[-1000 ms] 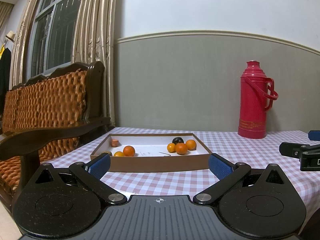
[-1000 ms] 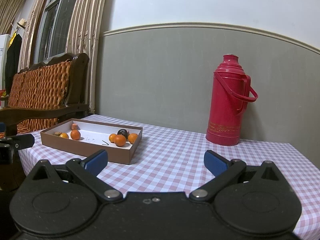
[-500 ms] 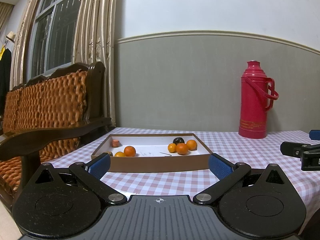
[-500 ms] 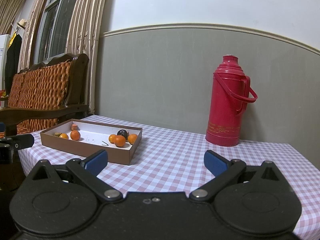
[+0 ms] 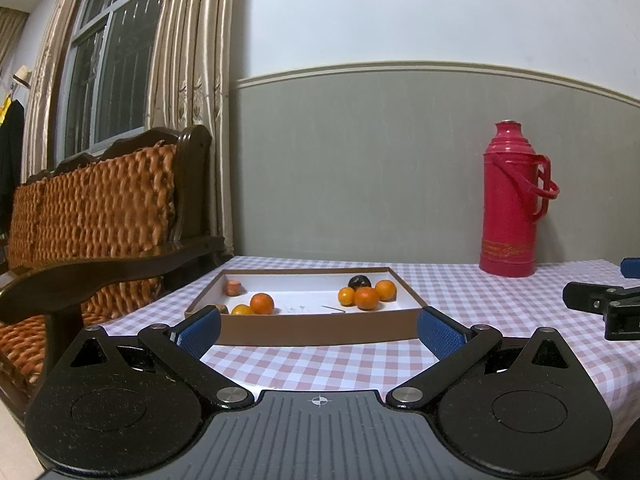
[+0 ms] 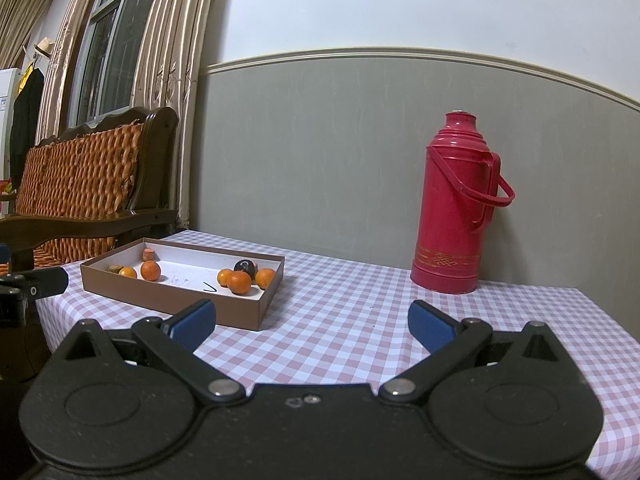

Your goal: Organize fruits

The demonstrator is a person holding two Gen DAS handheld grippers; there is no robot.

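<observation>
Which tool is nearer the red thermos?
Right. The right tool faces the table with the red thermos ahead-right; the left tool sits at the fruit tray, farther away.

The left gripper [image 5: 319, 330] is showing a black, speckled body with two round discs, a ribbed grey centre plate marked with a small crosshair, silver pivot screws and blue textured fingertips [image 5: 438, 336]. The right gripper [image 6: 312, 326] is wearing the same black shell, silver screws and blue fingertips [image 6: 192, 325].
</observation>
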